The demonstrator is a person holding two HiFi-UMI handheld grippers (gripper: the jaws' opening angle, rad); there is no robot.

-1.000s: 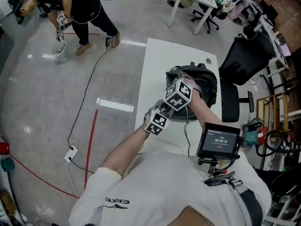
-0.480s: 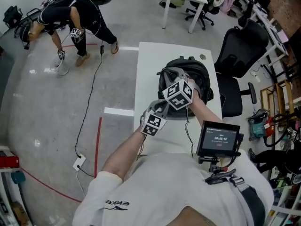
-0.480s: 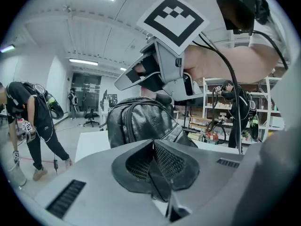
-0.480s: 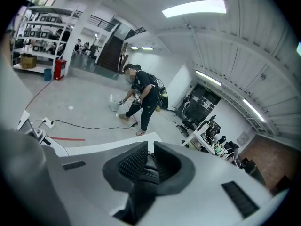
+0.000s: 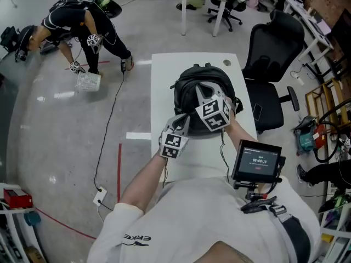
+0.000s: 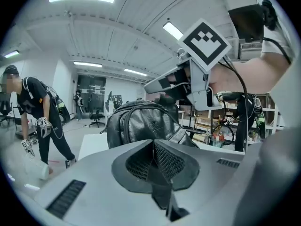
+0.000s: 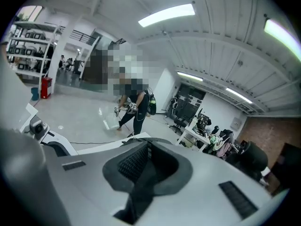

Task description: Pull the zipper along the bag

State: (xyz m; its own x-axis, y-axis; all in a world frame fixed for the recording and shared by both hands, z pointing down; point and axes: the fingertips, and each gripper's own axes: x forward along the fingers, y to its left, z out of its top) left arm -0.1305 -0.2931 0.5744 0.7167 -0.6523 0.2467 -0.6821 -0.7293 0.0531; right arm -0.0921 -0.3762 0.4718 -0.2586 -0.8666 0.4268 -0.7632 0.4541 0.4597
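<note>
Looking down past the small monitor [image 5: 256, 162] mounted at my chest, I see both my tongs at the near end of a black backpack [image 5: 189, 89]. My left tongs [image 5: 182, 124] sit at the bag's near left edge. Their own view shows the jaws pressed together with nothing between them, the leather-like bag [image 6: 136, 121] standing just beyond. My right tongs [image 5: 204, 95] are over the top of the backpack, and their jaws are likewise closed, with nothing I can make out in them. From the left gripper view the right tongs [image 6: 197, 74] hang above the bag. I cannot pick out the zipper in any view. The backpack lies along the middle of a white table [image 5: 162, 75]. A black office chair [image 5: 274, 43] stands just beside the table's right edge. Well apart, on the grey floor to the left, a person [image 5: 82, 21] bends over, with a white basket [image 5: 88, 81] beside them.
</note>
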